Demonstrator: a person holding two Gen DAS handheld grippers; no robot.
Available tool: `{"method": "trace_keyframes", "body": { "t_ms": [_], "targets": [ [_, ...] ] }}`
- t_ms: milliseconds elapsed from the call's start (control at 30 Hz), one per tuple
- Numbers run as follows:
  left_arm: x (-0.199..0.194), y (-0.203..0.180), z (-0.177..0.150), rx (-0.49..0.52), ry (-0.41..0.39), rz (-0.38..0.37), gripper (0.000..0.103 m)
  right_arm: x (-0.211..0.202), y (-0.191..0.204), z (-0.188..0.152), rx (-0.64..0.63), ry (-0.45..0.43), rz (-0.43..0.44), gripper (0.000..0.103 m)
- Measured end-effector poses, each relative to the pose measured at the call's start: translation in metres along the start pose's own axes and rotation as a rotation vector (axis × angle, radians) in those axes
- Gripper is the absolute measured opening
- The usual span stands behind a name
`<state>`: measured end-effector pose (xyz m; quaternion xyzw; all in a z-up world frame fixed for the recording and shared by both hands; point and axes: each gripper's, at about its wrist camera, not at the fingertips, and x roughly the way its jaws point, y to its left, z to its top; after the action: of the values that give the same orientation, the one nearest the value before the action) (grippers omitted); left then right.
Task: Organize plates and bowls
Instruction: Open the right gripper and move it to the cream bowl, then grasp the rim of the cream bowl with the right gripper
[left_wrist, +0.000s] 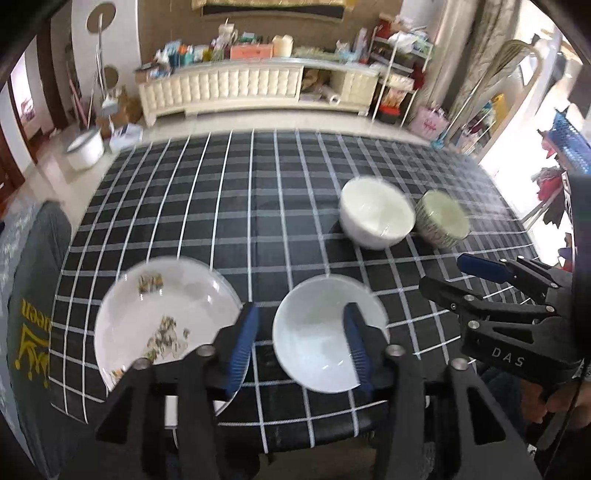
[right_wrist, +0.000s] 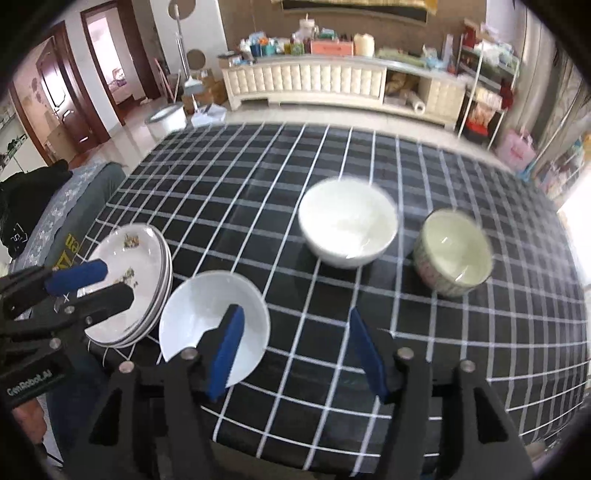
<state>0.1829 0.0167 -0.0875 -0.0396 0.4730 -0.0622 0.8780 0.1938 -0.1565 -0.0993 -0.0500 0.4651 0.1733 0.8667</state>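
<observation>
Three bowls sit apart on the checked surface (right_wrist: 332, 332), unstacked beside the stacked floral plates (right_wrist: 129, 277); nearest, the plain white shallow bowl (left_wrist: 328, 336) waits under both grippers' released, empty fingers (left_wrist: 242, 332).

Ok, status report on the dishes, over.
Left gripper and right gripper open, empty. Plate stack, three bowls on checked table. Nothing blocking.

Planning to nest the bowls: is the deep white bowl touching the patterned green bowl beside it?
Apart. The right wrist view shows checked tablecloth between the deep white bowl and the patterned green bowl.
</observation>
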Motion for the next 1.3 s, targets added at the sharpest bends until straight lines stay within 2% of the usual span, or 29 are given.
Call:
{"method": "trace_keyframes", "body": {
  "t_ms": [100,233,333,533,967,1100,1300],
  "targets": [
    [-0.01,-0.008,0.013,0.018,-0.036,-0.013,0.058,-0.015,-0.007,0.008,0.003,-0.04,-0.004,0.069],
    [-0.012,-0.018,0.034,0.046,-0.057,-0.016,0.061,-0.029,-0.016,0.022,0.005,-0.092,-0.018,0.076],
    [-0.006,-0.024,0.05,0.065,-0.063,-0.013,0.065,-0.031,-0.024,0.032,0.003,-0.104,-0.029,0.077],
    [0.017,-0.031,0.085,0.07,-0.052,-0.023,0.066,-0.019,-0.045,0.054,0.014,-0.107,-0.07,0.077],
    [0.095,-0.044,0.131,0.108,0.073,-0.024,0.066,0.038,-0.076,0.084,0.013,-0.011,-0.073,0.077],
    [0.121,-0.048,0.136,0.146,0.111,0.031,0.066,0.063,-0.081,0.089,0.008,0.039,-0.079,0.077],
    [0.155,-0.045,0.14,0.152,0.166,0.033,0.066,0.097,-0.084,0.089,-0.009,0.123,-0.073,0.077]
  ]
}}
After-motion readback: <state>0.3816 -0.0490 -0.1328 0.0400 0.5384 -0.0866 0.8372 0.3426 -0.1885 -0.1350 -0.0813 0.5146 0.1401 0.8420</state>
